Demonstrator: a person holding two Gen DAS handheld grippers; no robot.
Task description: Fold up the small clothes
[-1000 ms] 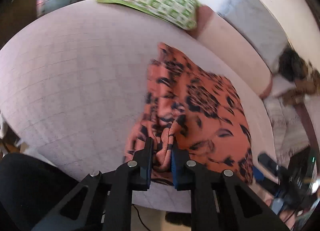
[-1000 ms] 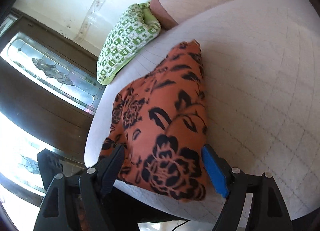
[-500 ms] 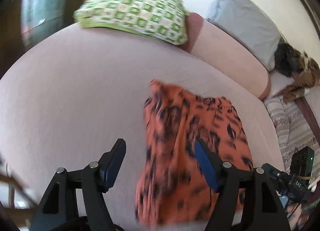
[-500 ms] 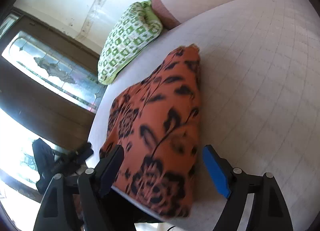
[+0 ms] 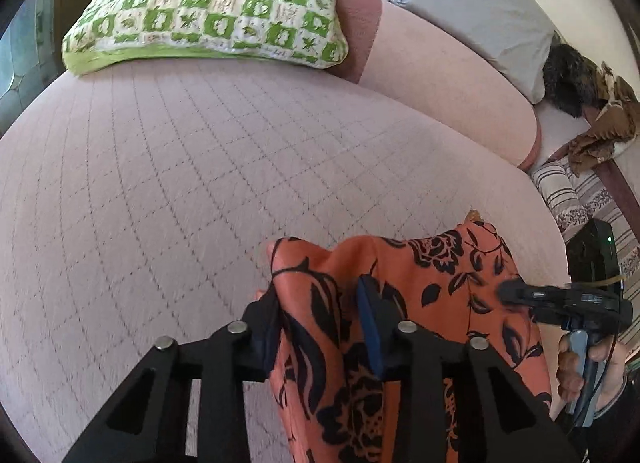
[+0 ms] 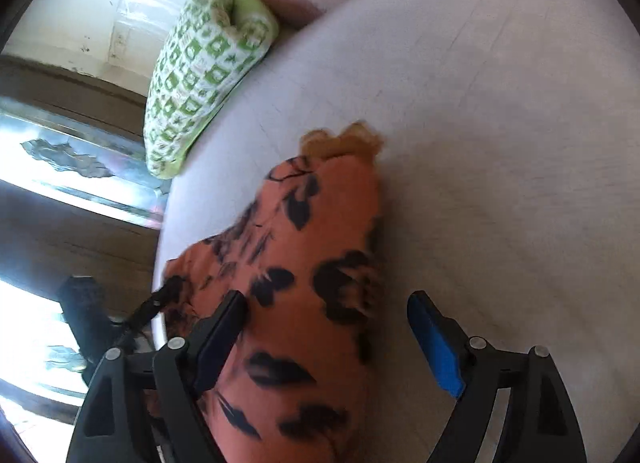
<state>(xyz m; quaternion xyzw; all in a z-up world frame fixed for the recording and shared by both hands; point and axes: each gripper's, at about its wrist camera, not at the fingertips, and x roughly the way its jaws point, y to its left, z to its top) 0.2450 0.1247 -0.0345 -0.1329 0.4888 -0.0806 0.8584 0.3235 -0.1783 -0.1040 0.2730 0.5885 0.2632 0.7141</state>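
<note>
An orange garment (image 5: 420,303) with a black flower print lies at the near edge of the pale quilted bed (image 5: 200,183). My left gripper (image 5: 320,315) has its jaws partly apart with a fold of the garment bunched between them; whether they grip it is unclear. My right gripper (image 6: 326,323) is open, its fingers spread wide over the garment (image 6: 320,263), which runs between them. The right gripper also shows at the right of the left wrist view (image 5: 560,299), beside the garment's right edge.
A green and white checked pillow (image 5: 208,11) lies at the back of the bed, with a grey pillow (image 5: 480,11) to its right. A brown blanket (image 5: 600,131) and striped fabric (image 5: 580,199) lie off the right side. A window (image 6: 60,183) is at left.
My left gripper let go of the garment, opened wide, then came back around a fold of it. The garment slid toward the near edge. My right gripper stayed open.
</note>
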